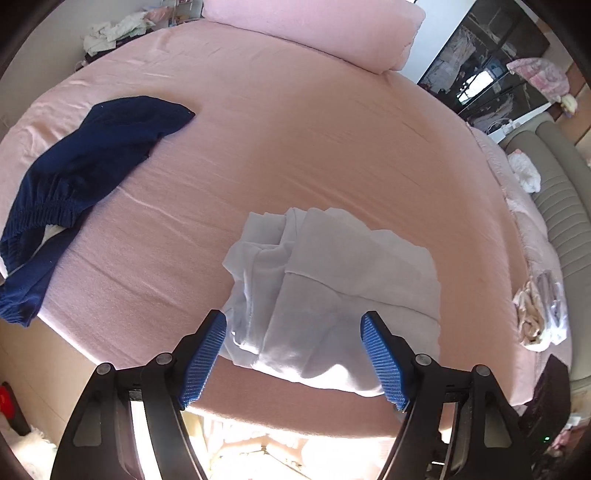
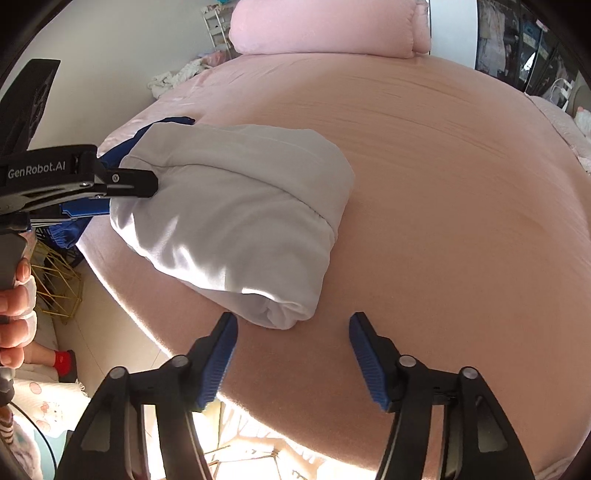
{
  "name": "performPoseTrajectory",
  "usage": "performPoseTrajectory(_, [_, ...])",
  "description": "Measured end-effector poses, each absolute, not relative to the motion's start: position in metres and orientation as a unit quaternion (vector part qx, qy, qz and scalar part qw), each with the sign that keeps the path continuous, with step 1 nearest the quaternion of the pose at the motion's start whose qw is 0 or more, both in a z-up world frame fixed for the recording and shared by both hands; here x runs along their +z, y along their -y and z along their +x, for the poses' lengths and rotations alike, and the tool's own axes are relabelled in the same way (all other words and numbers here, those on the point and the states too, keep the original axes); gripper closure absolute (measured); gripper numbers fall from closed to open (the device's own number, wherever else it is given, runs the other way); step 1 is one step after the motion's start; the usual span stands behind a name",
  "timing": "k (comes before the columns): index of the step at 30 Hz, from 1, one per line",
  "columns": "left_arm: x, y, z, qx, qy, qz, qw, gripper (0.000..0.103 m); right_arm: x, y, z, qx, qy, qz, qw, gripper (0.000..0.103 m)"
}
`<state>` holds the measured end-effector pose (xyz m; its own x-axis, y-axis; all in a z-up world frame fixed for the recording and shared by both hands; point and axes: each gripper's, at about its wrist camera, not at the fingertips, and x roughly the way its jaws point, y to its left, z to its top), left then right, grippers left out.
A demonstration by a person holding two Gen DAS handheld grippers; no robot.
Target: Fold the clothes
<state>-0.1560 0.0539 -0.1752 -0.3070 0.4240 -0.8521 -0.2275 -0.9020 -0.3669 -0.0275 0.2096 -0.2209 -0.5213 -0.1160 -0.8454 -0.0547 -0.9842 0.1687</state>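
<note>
Both the left gripper (image 1: 293,354) and right gripper (image 2: 293,354) stand apart, gripping nothing, just short of the folded white cotton garment (image 2: 236,225); advise squaring its near edge before setting it aside.

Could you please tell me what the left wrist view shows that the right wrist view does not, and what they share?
Only the left wrist view shows the navy garment spread out whole and the small clothes pile at the bed's edge. Only the right wrist view shows the left tool from the side and the hand holding it. Both show the folded white garment on the pink bed, and the pink pillow.
</note>
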Motion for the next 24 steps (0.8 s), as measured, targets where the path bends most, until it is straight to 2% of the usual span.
performPoseTrajectory(3, [-0.165, -0.058, -0.155, 0.799, 0.116, -0.553, 0.206, 0.028, -0.209, -0.216, -0.021, -0.874, 0.107, 0.474, 0.020, 0.032])
performPoseTrajectory(10, [-0.172, -0.076, -0.162, 0.821, 0.002, -0.548, 0.159, 0.028, -0.196, -0.226, -0.027, -0.872, 0.133, 0.471, -0.001, 0.030])
performPoseTrajectory(24, [-0.201, -0.068, -0.197, 0.797, 0.051, -0.569, 0.195, 0.028, -0.193, -0.233, -0.082, -0.854, 0.174, 0.491, 0.001, 0.030])
